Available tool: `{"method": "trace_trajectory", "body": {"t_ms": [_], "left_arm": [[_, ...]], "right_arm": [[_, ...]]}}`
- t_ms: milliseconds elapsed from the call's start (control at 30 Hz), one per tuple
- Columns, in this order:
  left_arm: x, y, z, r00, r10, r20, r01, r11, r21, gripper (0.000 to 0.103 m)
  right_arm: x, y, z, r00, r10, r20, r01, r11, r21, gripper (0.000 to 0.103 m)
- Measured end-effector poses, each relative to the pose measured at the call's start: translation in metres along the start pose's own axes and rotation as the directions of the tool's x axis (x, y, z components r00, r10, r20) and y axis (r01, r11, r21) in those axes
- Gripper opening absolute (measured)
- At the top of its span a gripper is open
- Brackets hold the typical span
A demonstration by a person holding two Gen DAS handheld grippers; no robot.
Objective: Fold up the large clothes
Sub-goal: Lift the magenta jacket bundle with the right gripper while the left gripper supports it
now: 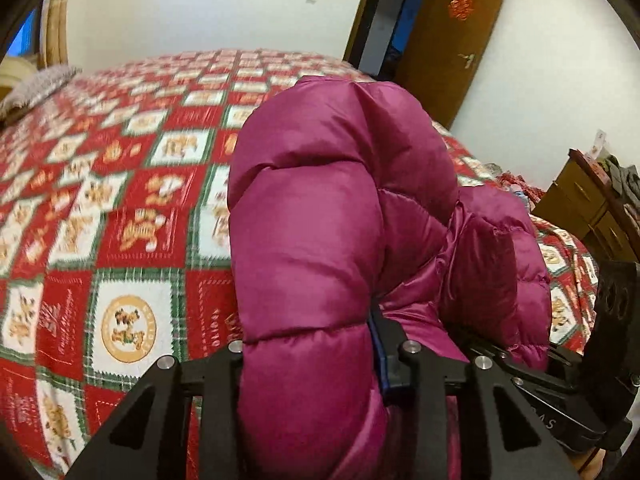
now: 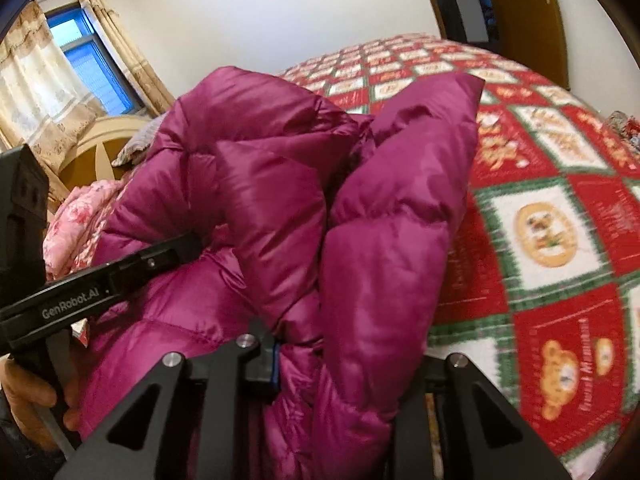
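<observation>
— Where's the shiny magenta quilted down jacket (image 1: 320,216) sitting?

— Bunched up and lifted between both tools. In the left wrist view it fills the space straight ahead of the left gripper (image 1: 316,356), a thick puffy fold rising up from between its jaws, with more of the garment slumping off to the right of them.

— And how do those jaws stand?

— Pinching that fold; the padding bulges out above and below the grip.

— The right gripper (image 2: 340,360)?

— Same story in the right wrist view: its jaws are closed on a fat roll of the jacket, which stands up ahead of them and spills to their left. There the left tool's black arm presses into the fabric, and the person's left hand (image 2: 28,400) shows at the handle, low and left of the jaws.

— What lies beyond?

— The bed's red, white and green checked bear-print quilt (image 1: 120,208), spread ahead and to the left of the left jaws, and to the right of the right ones. A brown wooden door (image 1: 448,40) stands far ahead, right of the left jaws. A window with beige curtains (image 2: 72,60) is far left of the right jaws.
</observation>
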State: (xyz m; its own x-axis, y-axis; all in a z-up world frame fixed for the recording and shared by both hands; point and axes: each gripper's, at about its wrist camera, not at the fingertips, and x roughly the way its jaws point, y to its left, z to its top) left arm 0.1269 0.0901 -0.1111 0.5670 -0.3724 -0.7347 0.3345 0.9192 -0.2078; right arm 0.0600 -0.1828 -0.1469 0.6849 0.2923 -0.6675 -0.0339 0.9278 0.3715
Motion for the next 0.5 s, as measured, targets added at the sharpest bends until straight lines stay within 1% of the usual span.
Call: {"method": "trace_trajectory", "body": {"t_ms": [100, 167, 300, 500], "left_arm": [[-0.009, -0.018, 0.008, 1.000, -0.011, 0.023, 0.011, 1.000, 0.028, 0.038], [-0.012, -0.031, 0.012, 0.999, -0.032, 0.031, 0.031, 0.999, 0.037, 0.038], [-0.010, -0.069, 0.022, 0.996, -0.083, 0.044, 0.079, 0.993, 0.089, 0.038], [0.014, -0.134, 0.029, 0.989, -0.150, 0.003, 0.148, 0.976, 0.159, 0.038]], "right_arm": [[-0.022, -0.008, 0.003, 0.999, -0.014, 0.038, 0.013, 1.000, 0.024, 0.026], [-0.038, -0.016, 0.005, 0.997, -0.037, 0.065, 0.036, 0.999, 0.027, 0.026], [-0.075, -0.039, 0.009, 0.986, -0.115, 0.121, 0.111, 0.993, 0.036, 0.026], [-0.119, -0.095, 0.009, 0.962, -0.231, 0.146, 0.218, 0.971, 0.096, 0.026]]}}
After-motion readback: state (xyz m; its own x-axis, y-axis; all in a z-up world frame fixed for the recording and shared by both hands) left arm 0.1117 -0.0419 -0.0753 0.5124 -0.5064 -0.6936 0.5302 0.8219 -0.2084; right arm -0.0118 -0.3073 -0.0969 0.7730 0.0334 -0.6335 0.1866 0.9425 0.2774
